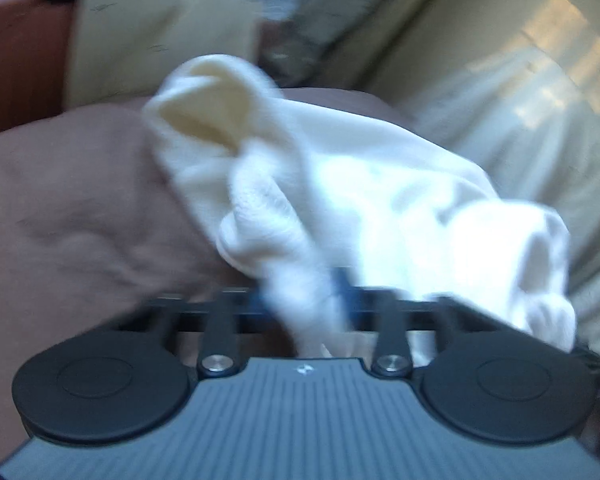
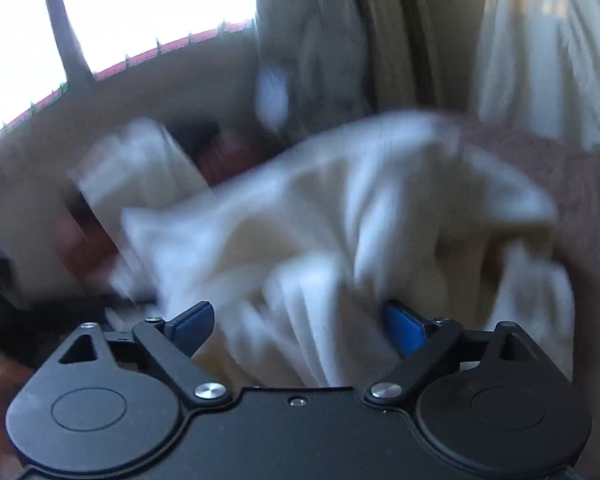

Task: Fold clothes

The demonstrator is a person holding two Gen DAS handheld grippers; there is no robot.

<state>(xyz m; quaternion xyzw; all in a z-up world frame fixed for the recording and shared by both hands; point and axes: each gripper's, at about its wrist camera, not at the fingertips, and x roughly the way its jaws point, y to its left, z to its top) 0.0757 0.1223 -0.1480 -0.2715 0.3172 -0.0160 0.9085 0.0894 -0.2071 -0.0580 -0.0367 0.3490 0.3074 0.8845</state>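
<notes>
One white garment (image 1: 340, 184) fills both views, crumpled in a loose heap on a brown, plush-looking surface (image 1: 72, 200). In the left wrist view its long axis runs from the upper left, where a cuff-like opening gapes toward the camera, down to the lower right, where a second rolled opening sits near the frame's edge. In the right wrist view the same white garment (image 2: 340, 232) stretches from the lower left up toward the upper right, its folds running down toward the gripper. Both pictures are blurred, so which part of the garment is sleeve and which is body cannot be told with any confidence.

The left gripper (image 1: 304, 300) is clenched on a twisted rope of the white cloth: the fabric bunches tightly where the fingers meet, and a sliver of blue pad shows on either side of it. The cloth hangs down across the crossbar toward the camera.

The right gripper (image 2: 300, 322) stands wide apart, its blue fingers (image 2: 406, 326) well separated. A fold of the garment lies in the gap between them and drapes over the gripper's front; the right-hand pad seems to touch the cloth, but the pads do not press together on it.

Pale curtains (image 1: 520, 112) hang behind the heap, and a bright window (image 2: 148, 4) shows at the upper left of the right wrist view.
</notes>
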